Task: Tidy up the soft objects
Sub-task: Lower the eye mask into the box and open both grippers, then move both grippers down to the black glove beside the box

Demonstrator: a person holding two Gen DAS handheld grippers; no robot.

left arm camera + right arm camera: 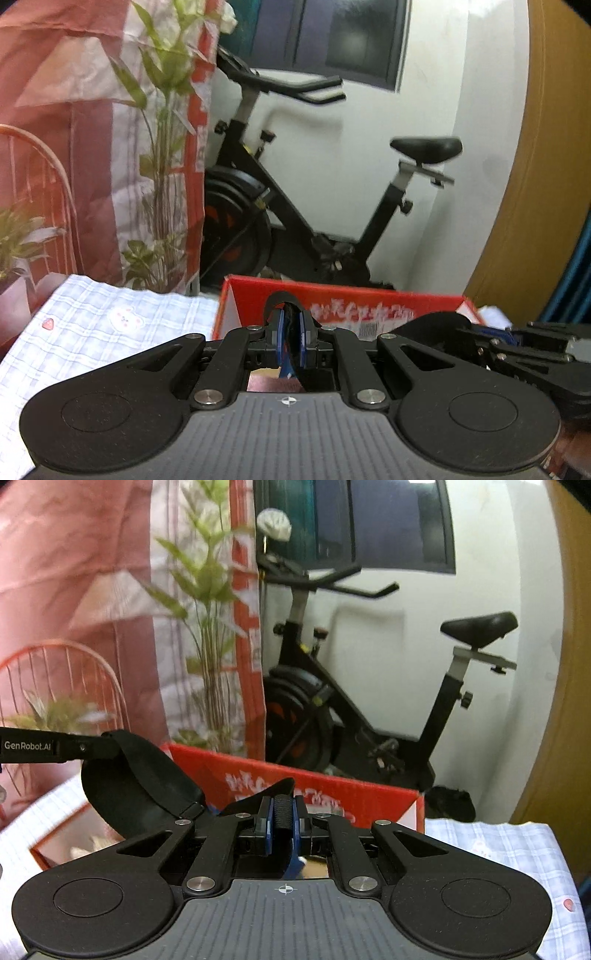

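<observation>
Left gripper (pixel 291 338): jaws closed on a narrow black strap (pixel 286 306) that loops up above the blue pads (pixel 279 341). Right gripper (pixel 283 823): jaws closed on another ribbed stretch of what appears to be the same black soft item; its broad dark panel (pixel 136 779) spreads between the two tools in the right wrist view, though the blur leaves its exact kind uncertain. Both grippers are held side by side above a red cardboard box (pixel 369 302) printed with white characters, its top open. The box stands on a surface covered by a pale blue checked cloth (pixel 92 332) bearing a small bunny figure and a red heart. Behind the box: a black exercise bike (pixel 295 192) against a white wall, with a dark window above. To the left: a pink and red curtain (pixel 55 129) and a tall green plant (pixel 162 147). To the right: a tan wooden panel (pixel 546 147).
</observation>
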